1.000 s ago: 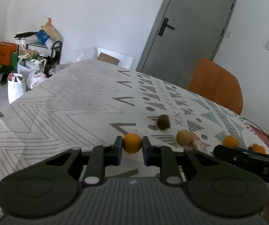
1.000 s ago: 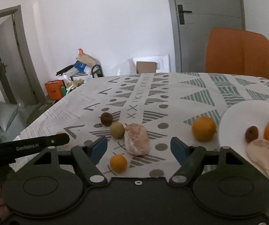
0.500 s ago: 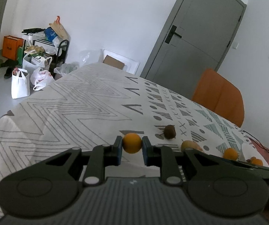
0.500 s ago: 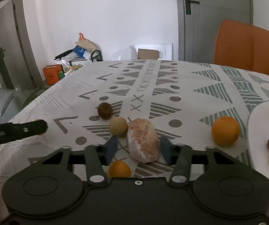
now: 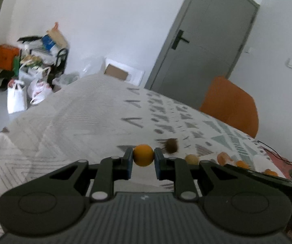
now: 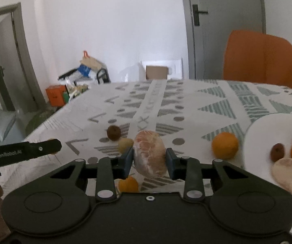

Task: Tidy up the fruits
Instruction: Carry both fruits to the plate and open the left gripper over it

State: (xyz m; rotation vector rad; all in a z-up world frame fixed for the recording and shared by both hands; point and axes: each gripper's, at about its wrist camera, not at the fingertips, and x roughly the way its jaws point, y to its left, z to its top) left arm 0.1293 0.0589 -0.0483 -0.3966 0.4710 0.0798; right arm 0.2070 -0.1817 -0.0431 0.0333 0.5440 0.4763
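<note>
Orange, brown and pale fruit on a white tablecloth printed with grey and green shapes.
A small orange round fruit (image 5: 143,157); a pinkish-white peeled citrus piece (image 6: 150,156); a dark brown round fruit (image 6: 113,132); a yellow-green round fruit (image 6: 125,144); a white plate (image 6: 268,126); the patterned white tablecloth (image 6: 186,105) shows triangles, dots, crosses, chevrons; an orange chair (image 6: 264,59); a grey door (image 5: 202,40).

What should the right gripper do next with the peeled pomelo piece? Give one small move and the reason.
Probably carry it right, toward the white plate. The right gripper is closing its jaws on the peeled pomelo piece, which looks lifted off the cloth, and a similar peeled piece already lies on that plate.
</note>
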